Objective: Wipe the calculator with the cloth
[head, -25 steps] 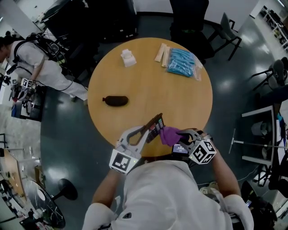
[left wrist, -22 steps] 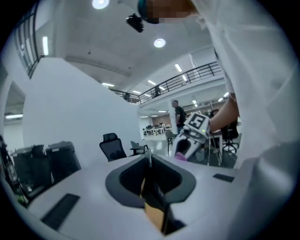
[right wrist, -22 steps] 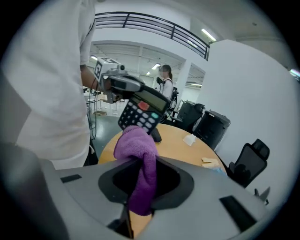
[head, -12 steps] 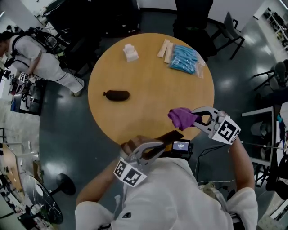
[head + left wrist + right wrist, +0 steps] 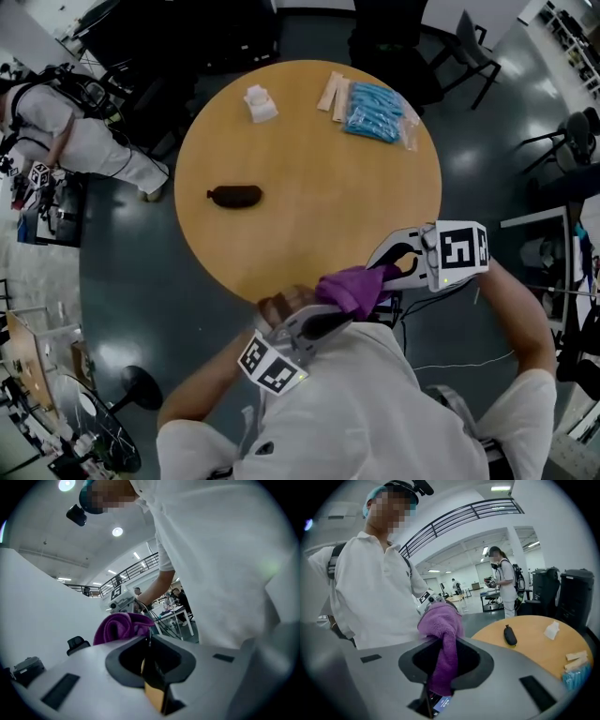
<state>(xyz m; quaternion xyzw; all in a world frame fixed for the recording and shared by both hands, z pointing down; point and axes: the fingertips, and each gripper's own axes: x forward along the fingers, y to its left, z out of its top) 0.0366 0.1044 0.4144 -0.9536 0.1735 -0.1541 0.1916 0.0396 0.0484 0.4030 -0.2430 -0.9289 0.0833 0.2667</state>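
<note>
Clamps the calculator (image 5: 153, 684) edge-on in the left tongs (image 5: 337, 319), off the near edge of the surface (image 5: 309, 234), up in front of the white shirt (image 5: 375, 412). Pinches the purple cloth (image 5: 354, 286) in the right tongs (image 5: 382, 274), shut on its folds, also just off the surface's near edge. Sets the cloth against the calculator's far end, by the look of the head view.

Differs from a second ago: holds both over the surface's near rim then, cloth beside the calculator, keys facing up. Half a second ago swings the cloth out over the near-right rim, apart from the calculator. Now brings the two back together, both pulled off the surface toward the body, calculator turned to a thin dark sliver.

Leaves the rest on the surface unmoved: black pouch (image 5: 234, 196) left of centre, white wad (image 5: 260, 103) near the far-left rim, blue packet (image 5: 375, 111) and pale sticks (image 5: 335, 94) near the far rim. Keeps a second person (image 5: 75, 141) off the surface's left side, as before.
</note>
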